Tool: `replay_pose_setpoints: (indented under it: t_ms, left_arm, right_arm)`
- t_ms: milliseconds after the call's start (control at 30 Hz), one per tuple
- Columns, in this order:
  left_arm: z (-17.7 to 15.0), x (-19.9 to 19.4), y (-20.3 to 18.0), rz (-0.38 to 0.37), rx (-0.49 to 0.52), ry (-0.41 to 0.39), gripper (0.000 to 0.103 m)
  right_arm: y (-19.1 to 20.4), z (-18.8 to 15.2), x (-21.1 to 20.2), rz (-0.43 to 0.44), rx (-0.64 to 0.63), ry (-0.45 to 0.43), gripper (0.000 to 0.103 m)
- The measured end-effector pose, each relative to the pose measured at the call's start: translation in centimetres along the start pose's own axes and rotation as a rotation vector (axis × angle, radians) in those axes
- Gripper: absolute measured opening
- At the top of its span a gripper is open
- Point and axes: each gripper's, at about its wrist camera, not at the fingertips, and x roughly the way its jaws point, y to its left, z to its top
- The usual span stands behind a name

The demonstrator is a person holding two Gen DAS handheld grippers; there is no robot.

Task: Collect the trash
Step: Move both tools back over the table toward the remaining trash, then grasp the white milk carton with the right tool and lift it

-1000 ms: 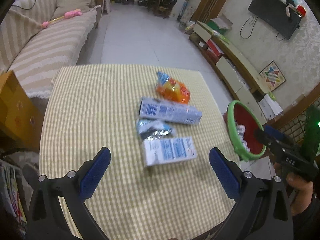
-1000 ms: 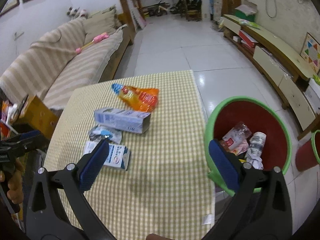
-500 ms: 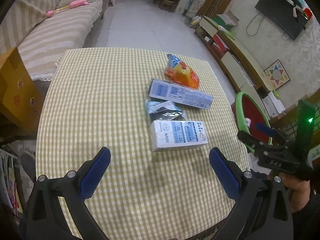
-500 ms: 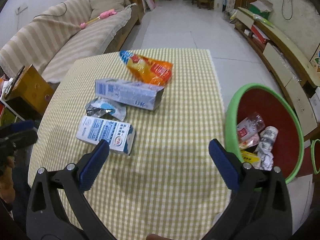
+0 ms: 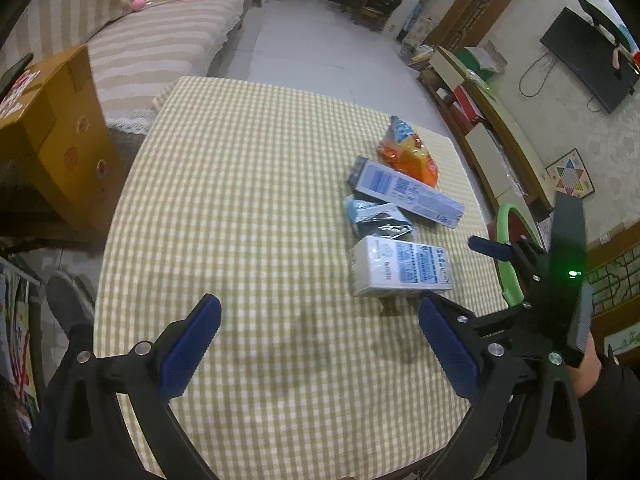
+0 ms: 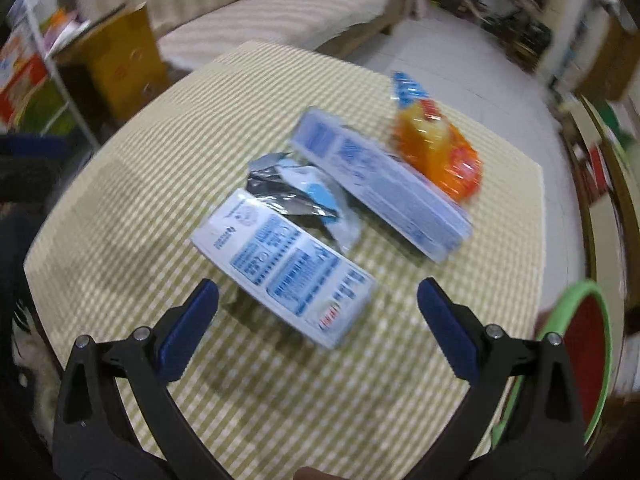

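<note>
A checked tablecloth (image 5: 256, 184) covers the table, with a striped sofa (image 5: 160, 40) behind. 4 pieces of trash lie on it: white carton (image 6: 284, 268), foil wrapper (image 6: 296, 196), long blue box (image 6: 380, 188), orange bag (image 6: 436, 148). The right gripper (image 6: 318, 320) hovers wide open over the carton; the left gripper (image 5: 320, 344) hangs open, empty. A green-rimmed bin (image 6: 592, 360) stands beside the table.

— We see a table cloth with small yellow-green and white checks (image 5: 248, 208). What colours are on top?

— We see a white carton with blue print (image 6: 284, 264), a long pale blue box (image 6: 380, 188), a shiny silver and blue wrapper (image 6: 296, 192) and an orange crinkly bag with a blue end (image 6: 436, 148).

— And the round bin, red inside with a green rim (image 6: 592, 360)?

— We see that too.
</note>
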Motion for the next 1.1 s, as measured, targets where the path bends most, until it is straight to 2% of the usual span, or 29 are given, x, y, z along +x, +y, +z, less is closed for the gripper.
replay_pose_setpoints:
  t_ms: [133, 233, 400, 500, 600, 700, 833, 900, 933, 1100]
  left_arm:
    - [0.0, 0.0, 1.4, 0.007, -0.028, 0.003, 0.095]
    - [0.1, -0.2, 2.3, 0.013, -0.049, -0.001, 0.095]
    - [0.2, -0.1, 2.8, 0.014, -0.068, -0.008, 0.095]
    - [0.2, 0.0, 2.7, 0.009, -0.067, -0.007, 0.095]
    - [0.1, 0.0, 2.4, 0.003, -0.060, -0.008, 0.095]
    - [0.1, -0.2, 2.4, 0.001, -0.057, -0.012, 0.095]
    - [0.2, -0.5, 2.9, 0.005, -0.065, -0.014, 0.095]
    - [0.2, -0.5, 3.1, 0.005, -0.070, -0.015, 0.095]
    - [0.2, -0.5, 3.2, 0.006, -0.071, -0.016, 0.095]
    - [0.2, -0.3, 3.1, 0.009, -0.073, -0.011, 0.095]
  right_arm:
    - [0.9, 0.7, 1.9, 0.000, -0.064, 0.042, 0.098]
    - [1.9, 0.5, 2.2, 0.031, -0.090, 0.056, 0.098]
    - [4.1, -0.3, 0.9, 0.144, -0.111, 0.079, 0.098]
    - [4.9, -0.5, 0.7, 0.169, -0.114, 0.080, 0.095]
    - [4.5, 0.2, 1.1, 0.181, -0.094, 0.079, 0.081]
    - [4.9, 1.0, 1.7, 0.148, -0.104, 0.065, 0.081]
    - [5.3, 1.8, 2.9, 0.172, -0.116, 0.091, 0.080]
    - [5.4, 1.6, 3.6, 0.191, -0.103, 0.113, 0.072]
    - [5.4, 1.5, 3.8, 0.189, -0.099, 0.123, 0.059]
    - [4.1, -0.1, 2.6, 0.197, -0.027, 0.096, 0.056]
